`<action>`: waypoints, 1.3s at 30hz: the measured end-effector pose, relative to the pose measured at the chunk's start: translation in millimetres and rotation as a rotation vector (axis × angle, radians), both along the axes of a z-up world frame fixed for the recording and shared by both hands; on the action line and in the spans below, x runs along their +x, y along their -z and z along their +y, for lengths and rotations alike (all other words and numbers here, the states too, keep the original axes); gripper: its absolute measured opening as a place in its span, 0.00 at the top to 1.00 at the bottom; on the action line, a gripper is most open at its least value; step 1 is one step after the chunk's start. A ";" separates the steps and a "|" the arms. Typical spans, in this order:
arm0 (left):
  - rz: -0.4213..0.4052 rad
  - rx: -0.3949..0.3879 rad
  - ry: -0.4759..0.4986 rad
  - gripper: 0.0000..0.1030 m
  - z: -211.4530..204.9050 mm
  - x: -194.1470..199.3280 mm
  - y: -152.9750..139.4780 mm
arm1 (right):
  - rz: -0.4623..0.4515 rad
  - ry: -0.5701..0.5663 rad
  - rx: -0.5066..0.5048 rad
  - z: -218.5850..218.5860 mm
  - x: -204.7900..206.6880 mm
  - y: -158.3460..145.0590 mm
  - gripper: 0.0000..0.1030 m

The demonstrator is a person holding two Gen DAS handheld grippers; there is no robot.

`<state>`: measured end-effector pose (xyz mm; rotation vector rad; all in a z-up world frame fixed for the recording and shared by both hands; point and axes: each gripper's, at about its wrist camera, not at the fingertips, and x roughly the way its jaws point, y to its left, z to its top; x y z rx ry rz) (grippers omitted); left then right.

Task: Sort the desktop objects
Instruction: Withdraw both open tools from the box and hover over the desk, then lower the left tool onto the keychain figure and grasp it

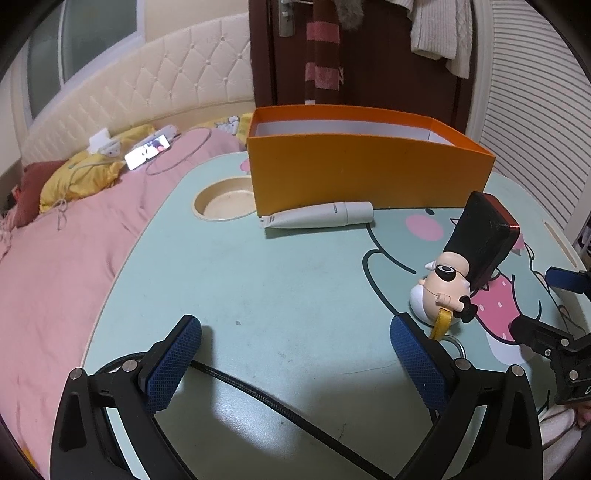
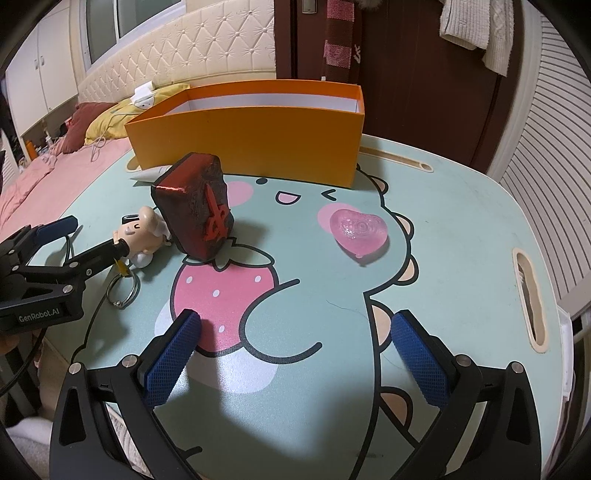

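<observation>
The orange box (image 2: 255, 144) stands open-topped at the far edge of the table (image 2: 461, 240) — evidently the sorting bin. The mahjong-tile block (image 2: 195, 206), figurine keychain (image 2: 142, 236), pink heart (image 2: 359, 230) and white tube (image 1: 317, 216) lie loose before it. Left gripper (image 1: 295, 354) and right gripper (image 2: 295, 350) hang near-side, angled downward — jaws spread, holding nothing.

pink blanket (image 1: 55, 266) on the bed, lit-up phone (image 1: 147, 152) lying on it; striped scarf (image 1: 323, 55) and white sweater (image 1: 439, 33) hang on the door (image 2: 406, 74)
</observation>
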<state>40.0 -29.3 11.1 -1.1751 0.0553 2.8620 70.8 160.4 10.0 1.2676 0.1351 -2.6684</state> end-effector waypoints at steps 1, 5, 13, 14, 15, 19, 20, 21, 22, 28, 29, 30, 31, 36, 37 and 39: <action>-0.002 0.000 0.000 0.01 0.0 0.2 -0.1 | 0.000 0.000 0.000 -0.1 -0.2 0.1 0.00; -0.015 0.000 -0.005 0.01 -0.2 1.5 -0.8 | 0.000 -0.001 0.000 -0.8 -0.1 0.2 0.00; -0.035 0.014 0.035 0.02 -3.0 5.6 -12.2 | 0.005 -0.002 -0.006 0.1 -0.1 -1.3 0.00; -0.024 0.032 0.037 0.02 -4.1 7.1 -16.2 | 0.005 -0.002 -0.007 0.1 -0.2 -1.4 0.00; -0.007 0.047 0.041 0.02 -4.4 8.9 -21.1 | 0.005 -0.002 -0.007 0.1 -0.4 -1.5 0.00; 0.050 0.075 0.069 0.02 -0.4 14.4 -36.3 | 0.005 -0.002 -0.007 -0.2 -0.5 -1.5 0.00; 0.059 0.074 0.080 0.02 2.1 15.3 -38.6 | 0.005 -0.002 -0.007 -0.2 -0.7 -1.5 0.00; 0.062 0.069 0.092 0.02 5.4 15.7 -39.5 | 0.005 -0.002 -0.007 -0.2 -0.8 -1.6 0.00; 0.060 0.064 0.108 0.02 9.4 15.5 -39.3 | 0.004 -0.002 -0.007 -0.2 -1.0 -1.6 0.00; 0.039 0.030 0.202 0.17 35.4 7.5 -36.2 | 0.005 -0.001 -0.007 -0.9 0.6 -1.7 0.00; 0.037 0.022 0.212 0.18 38.6 5.9 -35.4 | 0.005 0.001 -0.007 -2.1 1.9 -1.7 0.00; 0.035 0.014 0.221 0.18 41.8 4.3 -34.7 | 0.005 0.002 -0.007 -2.9 2.9 -1.7 0.00; 0.032 0.011 0.231 0.18 44.7 2.6 -33.6 | 0.005 0.002 -0.007 -3.0 2.9 -1.8 0.00; 0.014 -0.014 0.270 0.18 56.2 -7.3 -29.0 | 0.005 0.001 -0.007 -2.7 2.7 -2.1 0.00; 0.013 -0.016 0.276 0.22 57.4 -8.8 -28.8 | 0.005 0.001 -0.007 -2.5 2.6 -2.1 0.00; 0.004 -0.006 0.295 0.33 59.8 -11.3 -27.3 | 0.005 0.000 -0.008 -2.3 2.3 -2.1 0.00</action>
